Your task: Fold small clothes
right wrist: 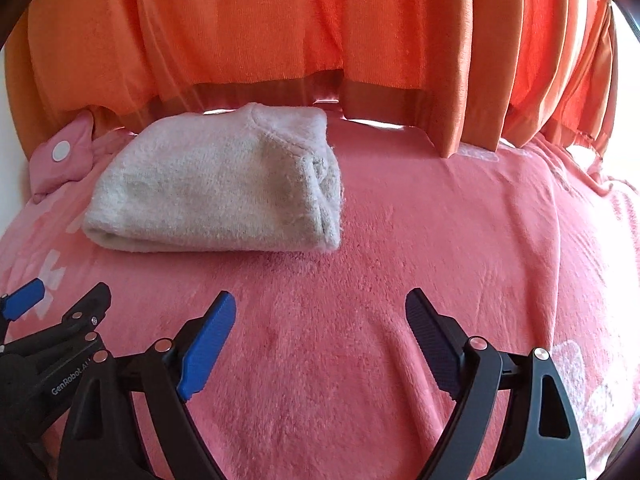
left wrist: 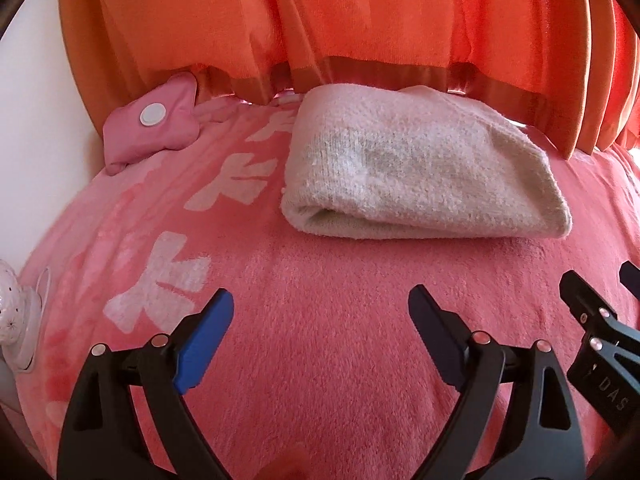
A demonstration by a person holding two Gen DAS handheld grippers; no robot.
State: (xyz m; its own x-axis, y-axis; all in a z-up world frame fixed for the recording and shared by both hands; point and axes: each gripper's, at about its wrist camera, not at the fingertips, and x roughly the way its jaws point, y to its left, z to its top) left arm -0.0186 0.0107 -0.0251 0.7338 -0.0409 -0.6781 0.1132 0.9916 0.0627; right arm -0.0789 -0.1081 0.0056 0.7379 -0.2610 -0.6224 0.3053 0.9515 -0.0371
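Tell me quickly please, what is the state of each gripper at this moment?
Left gripper: open, holding nothing.
Right gripper: open, holding nothing; the folded white cloth lies apart from it.

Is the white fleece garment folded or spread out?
Folded: the white fleece garment lies as a compact bundle on the pink blanket, doubled layers showing along its near edge.

A pink fleece blanket (left wrist: pixel 320 320) covers the whole surface, with pale white bow-like shapes (left wrist: pixel 160 292) printed along its left side and a fainter one at the near right (right wrist: pixel 576 376). At the far left lies a small pink pouch (left wrist: pixel 148 136) with a white round disc (left wrist: pixel 153 114) on it. Orange curtains (right wrist: pixel 280 32) hang in folds across the far side, their hem reaching the blanket. A white wall (left wrist: pixel 36 120) shows at the left.
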